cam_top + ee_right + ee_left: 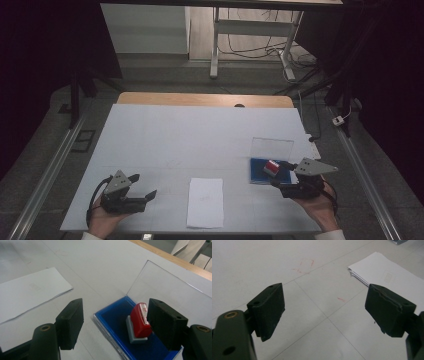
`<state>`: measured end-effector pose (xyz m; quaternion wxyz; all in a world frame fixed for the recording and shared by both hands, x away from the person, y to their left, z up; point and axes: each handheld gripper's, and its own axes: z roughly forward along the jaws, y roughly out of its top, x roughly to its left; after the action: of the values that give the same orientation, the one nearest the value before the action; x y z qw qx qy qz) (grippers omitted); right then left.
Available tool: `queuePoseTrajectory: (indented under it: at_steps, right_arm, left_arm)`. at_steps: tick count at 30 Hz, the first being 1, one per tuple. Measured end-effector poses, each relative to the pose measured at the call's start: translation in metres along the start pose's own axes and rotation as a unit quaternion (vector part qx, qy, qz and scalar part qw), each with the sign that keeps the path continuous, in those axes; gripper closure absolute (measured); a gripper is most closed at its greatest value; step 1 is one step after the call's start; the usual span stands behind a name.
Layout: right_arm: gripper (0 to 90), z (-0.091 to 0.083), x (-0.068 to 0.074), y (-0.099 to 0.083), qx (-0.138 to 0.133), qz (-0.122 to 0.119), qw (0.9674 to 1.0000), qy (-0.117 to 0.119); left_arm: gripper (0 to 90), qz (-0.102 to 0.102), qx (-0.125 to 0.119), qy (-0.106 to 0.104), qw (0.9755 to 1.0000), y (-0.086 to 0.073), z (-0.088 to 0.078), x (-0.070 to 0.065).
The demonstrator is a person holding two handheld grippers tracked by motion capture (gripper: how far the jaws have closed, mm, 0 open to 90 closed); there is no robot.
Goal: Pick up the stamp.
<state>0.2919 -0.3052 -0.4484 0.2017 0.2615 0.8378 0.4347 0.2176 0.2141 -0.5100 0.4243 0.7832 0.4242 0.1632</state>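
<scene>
At four o'clock on the worktop [165, 135]:
Stamp [139, 321]: red, sitting on its grey base inside the blue ink pad case [113, 320].
Case lid [172, 287]: clear, standing open at the case's twelve o'clock.
Right gripper [120, 323]: hovering with jaws wide, the stamp lying just beside its right jaw.
Paper [205, 202]: lying at six o'clock.
Left gripper [141, 185]: resting at eight o'clock, jaws spreading wide, holding nothing.
</scene>
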Motion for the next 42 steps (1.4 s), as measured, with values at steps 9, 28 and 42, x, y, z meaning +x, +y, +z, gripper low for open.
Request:
queuePoseTrajectory:
  at_steps: [9, 28, 42]
  right_arm:
    - [29.5, 0.007, -0.015, 0.006, 0.040, 0.004, 0.9992, 0.000]
    - [35.9, 0.041, -0.046, 0.010, 0.106, 0.005, 0.9944, 0.002]
    - [49.9, 0.050, -0.044, 0.005, 0.122, -0.002, 0.9926, -0.007]
  left_arm:
    - [16.8, -0.003, -0.001, 0.002, 1.0000, 0.000, -0.001, 0.001]
    - [16.9, -0.005, 0.002, 0.003, 1.0000, -0.001, 0.001, 0.002]
    - [16.8, -0.002, 0.007, 0.003, 1.0000, -0.001, 0.002, 0.003]
